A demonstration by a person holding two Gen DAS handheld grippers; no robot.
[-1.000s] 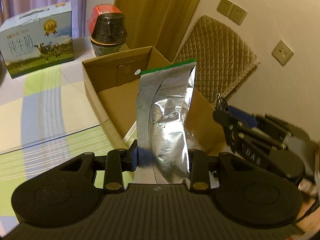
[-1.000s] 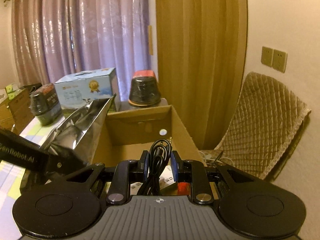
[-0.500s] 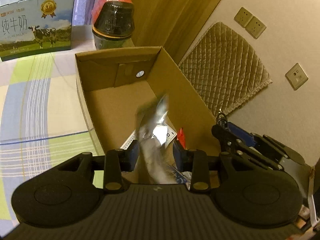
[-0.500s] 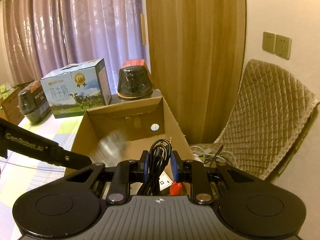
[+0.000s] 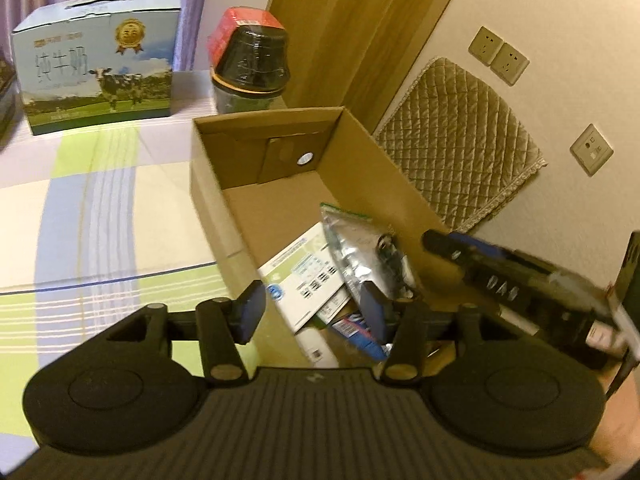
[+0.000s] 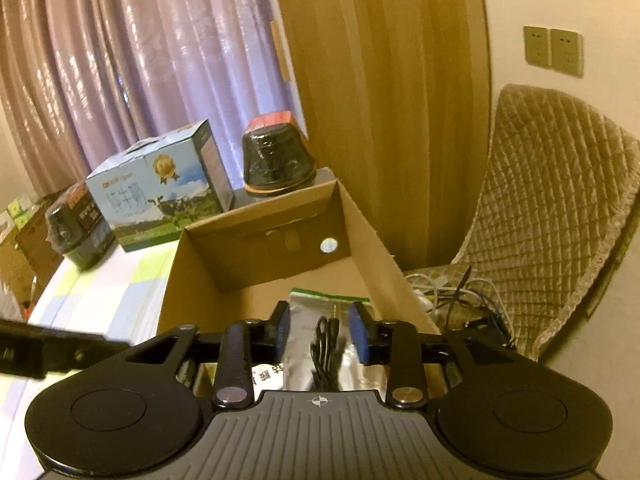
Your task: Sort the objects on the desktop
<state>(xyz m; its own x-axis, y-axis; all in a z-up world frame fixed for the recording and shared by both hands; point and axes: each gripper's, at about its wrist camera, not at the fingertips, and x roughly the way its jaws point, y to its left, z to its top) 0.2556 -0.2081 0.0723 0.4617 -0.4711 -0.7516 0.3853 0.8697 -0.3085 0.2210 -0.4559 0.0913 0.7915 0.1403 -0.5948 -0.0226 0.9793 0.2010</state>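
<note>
We're hovering over the open brown cardboard box (image 5: 400, 184) at the table's right edge. Silver foil pouch with green top (image 5: 360, 248), clamped a second ago, is now lying inside near the right wall; coiled black audio cable (image 6: 326, 344) is resting on it. Left gripper (image 5: 312, 312) and right gripper (image 6: 320, 330) fingers are both spread, empty. Two items sorted.
</note>
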